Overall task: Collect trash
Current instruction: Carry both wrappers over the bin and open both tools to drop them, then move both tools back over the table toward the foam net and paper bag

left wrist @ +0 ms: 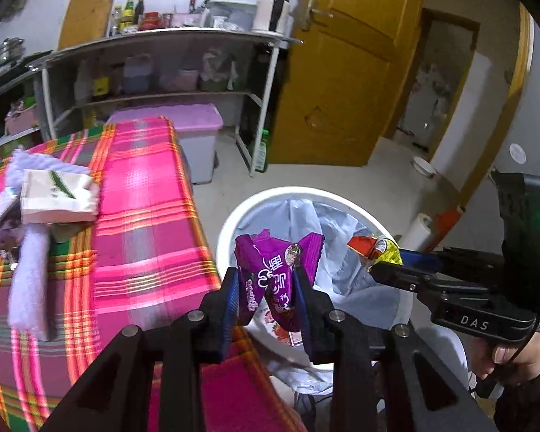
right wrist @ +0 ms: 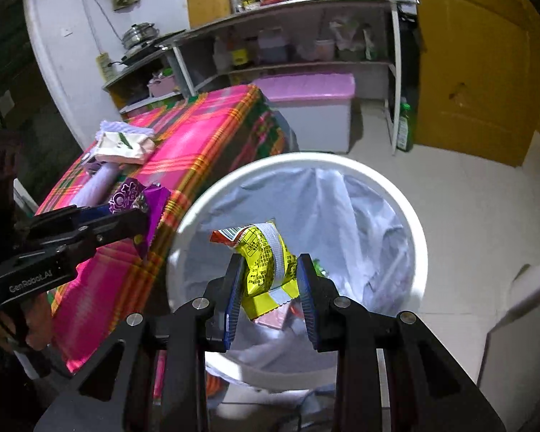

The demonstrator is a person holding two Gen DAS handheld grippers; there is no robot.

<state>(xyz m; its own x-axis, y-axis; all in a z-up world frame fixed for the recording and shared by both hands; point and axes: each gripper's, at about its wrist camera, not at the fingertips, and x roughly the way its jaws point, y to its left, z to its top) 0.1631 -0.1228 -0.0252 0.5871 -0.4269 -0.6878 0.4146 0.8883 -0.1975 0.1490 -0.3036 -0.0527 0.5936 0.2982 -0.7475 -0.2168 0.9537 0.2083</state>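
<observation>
Both grippers were held level, pointing forward, beside the worktop [left wrist: 136,187] with its pink plaid cloth. The left gripper [left wrist: 268,288] hung past the worktop's edge at the near rim of the white bin [left wrist: 230,216], jaws pinching a purple wrapper [left wrist: 273,273] that stood crumpled and upright between the blue pads, its top rising clear above the fingertips. The right gripper [right wrist: 270,280] was poised squarely over the open bin [right wrist: 414,223], which was lined with a pale bag [right wrist: 342,216], jaws clamped on a yellow wrapper [right wrist: 266,266] with a red end; the wrapper stuck up and leaned left from between the pads, directly above the bag's mouth. In the left view the right gripper [left wrist: 381,262] reached in from the right over the bin, a hand [left wrist: 514,352] on its handle. On the worktop lay a tissue pack [left wrist: 57,194] across a white cloth [left wrist: 28,280]
</observation>
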